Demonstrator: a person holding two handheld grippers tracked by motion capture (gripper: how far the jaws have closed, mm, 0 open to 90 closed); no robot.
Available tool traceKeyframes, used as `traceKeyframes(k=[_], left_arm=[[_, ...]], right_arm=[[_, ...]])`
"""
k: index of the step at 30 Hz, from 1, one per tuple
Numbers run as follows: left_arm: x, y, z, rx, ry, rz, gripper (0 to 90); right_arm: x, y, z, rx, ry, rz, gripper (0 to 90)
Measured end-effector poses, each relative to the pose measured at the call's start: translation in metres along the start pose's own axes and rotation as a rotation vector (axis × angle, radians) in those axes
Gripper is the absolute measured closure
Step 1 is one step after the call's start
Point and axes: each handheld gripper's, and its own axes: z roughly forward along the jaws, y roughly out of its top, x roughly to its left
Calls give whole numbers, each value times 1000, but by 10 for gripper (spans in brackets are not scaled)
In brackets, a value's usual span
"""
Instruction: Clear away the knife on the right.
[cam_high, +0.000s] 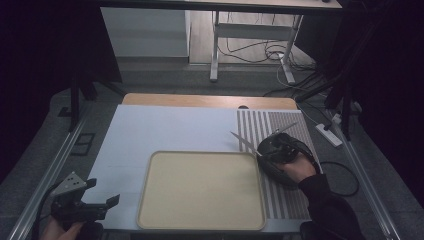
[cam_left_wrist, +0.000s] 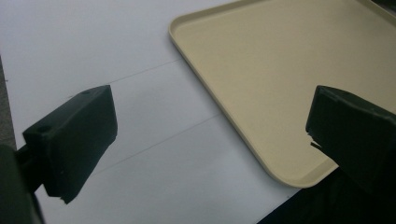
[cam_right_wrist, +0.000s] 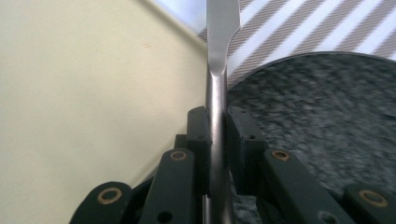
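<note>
While my left gripper (cam_high: 102, 202) idles open off the tray's (cam_left_wrist: 243, 135) near left corner, my right gripper (cam_right_wrist: 215, 135) is clamped on the knife (cam_right_wrist: 218, 65) handle above the plate (cam_right_wrist: 322, 116) by the tray's right edge; I'd keep the blade level, wrist turned inward, and lower slowly.

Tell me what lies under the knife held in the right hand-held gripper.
Under the knife clamped in the right hand-held gripper are the beige tray's edge, the striped mat and a dark speckled plate. The gripper covers what is directly below.
</note>
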Motion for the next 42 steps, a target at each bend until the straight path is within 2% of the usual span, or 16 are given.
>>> traceKeyframes(k=[8,9,11,17,18,22,23,24,25,27,29,35,39,40,42], left_arm=[[0,0,0,1,2,2,28],[0,0,0,1,2,2,28],[0,0,0,1,2,2,28],[0,0,0,0,1,0,28],[0,0,0,1,1,1,28],[0,0,0,1,1,3,28],[0,0,0,1,0,3,28],[0,0,0,1,0,3,28],[0,0,0,1,0,2,28],[0,0,0,1,0,2,28],[0,0,0,1,1,3,28],[0,0,0,1,1,4,28],[0,0,1,2,1,5,28],[0,0,1,2,1,5,28],[0,0,1,2,1,5,28]], right_arm=[[25,-5,1,7,36,-41,801],[32,-6,1,11,46,-51,801],[35,-7,1,12,51,-59,801],[60,-9,7,31,88,-96,801],[60,-9,7,31,88,-96,801],[76,-9,11,52,109,-115,800],[84,-8,13,56,123,-129,800],[84,-8,13,56,123,-129,800],[93,-9,15,65,136,-143,801],[97,-9,17,71,144,-147,801],[108,-10,22,103,163,-163,800],[118,-14,31,158,164,-190,799],[120,-17,39,239,194,-201,791],[120,-16,38,224,212,-197,787],[119,-15,36,212,220,-189,788]])
